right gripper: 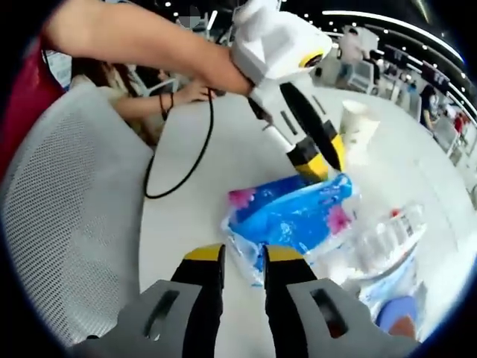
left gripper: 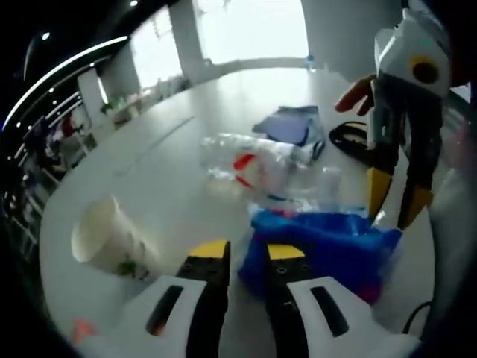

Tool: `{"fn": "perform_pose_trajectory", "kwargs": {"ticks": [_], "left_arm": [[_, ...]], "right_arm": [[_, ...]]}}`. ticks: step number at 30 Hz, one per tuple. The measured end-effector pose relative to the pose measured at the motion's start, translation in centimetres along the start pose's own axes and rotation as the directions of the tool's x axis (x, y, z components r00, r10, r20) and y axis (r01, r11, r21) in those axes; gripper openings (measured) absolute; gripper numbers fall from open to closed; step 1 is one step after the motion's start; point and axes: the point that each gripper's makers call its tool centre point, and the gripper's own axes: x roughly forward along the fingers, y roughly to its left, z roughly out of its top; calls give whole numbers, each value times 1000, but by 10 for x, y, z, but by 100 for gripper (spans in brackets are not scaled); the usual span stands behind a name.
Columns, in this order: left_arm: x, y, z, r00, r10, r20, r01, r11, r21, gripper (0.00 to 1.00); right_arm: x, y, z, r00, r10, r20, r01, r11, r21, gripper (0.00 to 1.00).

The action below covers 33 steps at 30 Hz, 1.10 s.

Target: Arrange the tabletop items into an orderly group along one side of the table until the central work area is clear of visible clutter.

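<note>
A blue packet (left gripper: 335, 253) with pink flowers lies on the white table (left gripper: 149, 171). My left gripper (left gripper: 247, 252) has its jaws closed to a narrow gap on the packet's near corner. In the right gripper view that gripper (right gripper: 320, 165) pinches the packet's (right gripper: 298, 212) raised far edge. My right gripper (right gripper: 244, 255) sits at the packet's other end with a small gap between its jaws. In the left gripper view it (left gripper: 395, 201) hangs tips-down over that end, nothing held. A paper cup (left gripper: 112, 242) lies left of the packet.
Clear plastic packaging (left gripper: 261, 160), a blue cloth (left gripper: 287, 123) and a black item (left gripper: 350, 138) lie beyond the packet. A white mesh chair (right gripper: 67, 224) stands at the table edge. A black cable (right gripper: 179, 164) loops over the table. A person's arm (right gripper: 149, 41) reaches across.
</note>
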Motion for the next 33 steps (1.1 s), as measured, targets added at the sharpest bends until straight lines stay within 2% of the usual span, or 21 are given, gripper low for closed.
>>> {"fn": "perform_pose_trajectory", "kwargs": {"ticks": [9, 23, 33], "left_arm": [[-5, -2, -3, 1000, 11, -6, -11, 1000, -18, 0], [-21, 3, -19, 998, 67, -16, -68, 992, -102, 0], [-32, 7, -30, 995, 99, -17, -100, 981, -166, 0]], "right_arm": [[-1, 0, -3, 1000, -4, -5, 4, 1000, 0, 17], [-5, -5, -4, 1000, -19, -10, 19, 1000, -12, 15], [-9, -9, 1, 1000, -14, 1, 14, 999, -44, 5]]}}
